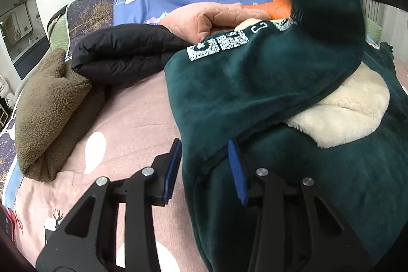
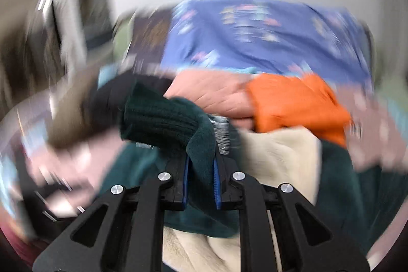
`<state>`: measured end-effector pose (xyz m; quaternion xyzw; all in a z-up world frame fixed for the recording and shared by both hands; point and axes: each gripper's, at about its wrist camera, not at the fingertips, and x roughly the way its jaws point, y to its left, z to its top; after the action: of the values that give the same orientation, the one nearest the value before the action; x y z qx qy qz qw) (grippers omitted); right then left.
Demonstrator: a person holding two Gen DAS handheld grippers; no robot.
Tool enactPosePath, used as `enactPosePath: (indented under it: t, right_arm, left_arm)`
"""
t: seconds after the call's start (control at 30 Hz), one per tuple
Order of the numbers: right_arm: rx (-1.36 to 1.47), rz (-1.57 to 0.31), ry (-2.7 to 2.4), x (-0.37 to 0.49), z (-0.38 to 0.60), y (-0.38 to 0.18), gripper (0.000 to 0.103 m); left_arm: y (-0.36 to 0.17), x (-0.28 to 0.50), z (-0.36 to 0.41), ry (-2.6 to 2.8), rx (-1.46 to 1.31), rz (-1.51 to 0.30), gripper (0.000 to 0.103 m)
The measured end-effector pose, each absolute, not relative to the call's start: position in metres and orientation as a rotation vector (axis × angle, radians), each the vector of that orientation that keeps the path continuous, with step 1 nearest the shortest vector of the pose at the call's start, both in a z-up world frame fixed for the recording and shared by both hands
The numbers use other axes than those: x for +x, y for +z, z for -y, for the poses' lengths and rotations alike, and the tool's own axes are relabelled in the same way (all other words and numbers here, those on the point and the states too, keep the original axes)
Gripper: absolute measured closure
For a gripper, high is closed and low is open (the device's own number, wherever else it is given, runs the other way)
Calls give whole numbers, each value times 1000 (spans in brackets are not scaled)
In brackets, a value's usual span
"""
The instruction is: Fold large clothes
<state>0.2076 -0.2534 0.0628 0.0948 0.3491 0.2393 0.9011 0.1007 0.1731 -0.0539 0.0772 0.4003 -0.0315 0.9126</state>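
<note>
A pink bed sheet [image 1: 132, 108] carries a dark green fleece jacket [image 1: 267, 98] with cream lining, lying across the bed's right half near a folded black puffer jacket [image 1: 127, 52] and an olive fleece [image 1: 48, 103]. The right claw [image 2: 200, 182] is clamped on the jacket's sleeve just below its ribbed cuff [image 2: 158, 119], held aloft. The left claw [image 1: 204, 170] stands part open, a hem edge between its pads, seemingly unpinched. Risk: the thick sleeve may slip free mid-swing, or the ungripped hem drags and the fold skews.

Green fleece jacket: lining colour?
Cream. The fleece jacket shows its lining best in the left wrist view.
</note>
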Motion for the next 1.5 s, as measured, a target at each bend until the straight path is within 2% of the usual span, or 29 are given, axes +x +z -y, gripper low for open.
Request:
enactPosePath:
  t: [0.07,0.1,0.2,0.27,0.43,0.5,0.57,0.6,0.63,0.8,0.87,1.0,1.07,1.1,1.13,1.27,1.4,1.5]
  right_arm:
    - [401,-825,440,220,315,43,77]
    - [441,-883,410,223,334,30,69]
    - [497,-978,327,219,376,-8,66]
    - [534,-1031,356,216,390,-27,60]
    - [480,-1001,436,228,380,-28,26]
    - [445,-1006,444,242,366,-30,20]
    - [445,-1028,426,253,357,-36,22]
    - [447,-1040,417,257,351,-38,53]
    - [452,-1062,423,260,349,-37,91]
    - [453,-934,478,234,341,8,92]
    - [446,-925,516,222,341,19,92]
    - [329,-1019,545,208,327,1,87]
    - [209,-1024,439,204,327,-20,78]
    - [195,-1012,419,204,329,-24,66]
    - [198,-994,392,201,335,-26,58]
    - [210,-945,380,189,341,-7,57]
    - [150,-794,409,175,328,25,57]
    - [150,-880,463,187,313,6,58]
  left_arm:
    - [-55,102,-174,-62,159,-826,61]
    - [-56,103,-176,-60,158,-827,61]
    - [-57,102,-179,-47,148,-831,60]
    - [-56,100,-181,-41,137,-833,58]
    - [-46,98,-179,-43,106,-822,59]
    - [-35,94,-171,-110,77,-781,59]
    - [-31,95,-157,-155,94,-764,57]
    - [-32,97,-150,-178,105,-768,57]
    - [-36,102,-140,-192,132,-786,57]
    - [-61,126,-129,-62,274,-876,59]
    - [-62,131,-145,28,263,-878,72]
    - [-61,130,-185,114,186,-893,74]
    - [-66,124,-191,132,202,-896,75]
    - [-66,120,-193,103,178,-899,75]
    - [-65,115,-194,80,157,-902,75]
    - [-41,92,-187,-2,130,-873,74]
    - [-2,91,-168,-102,74,-782,74]
    - [8,110,-134,-154,75,-752,74]
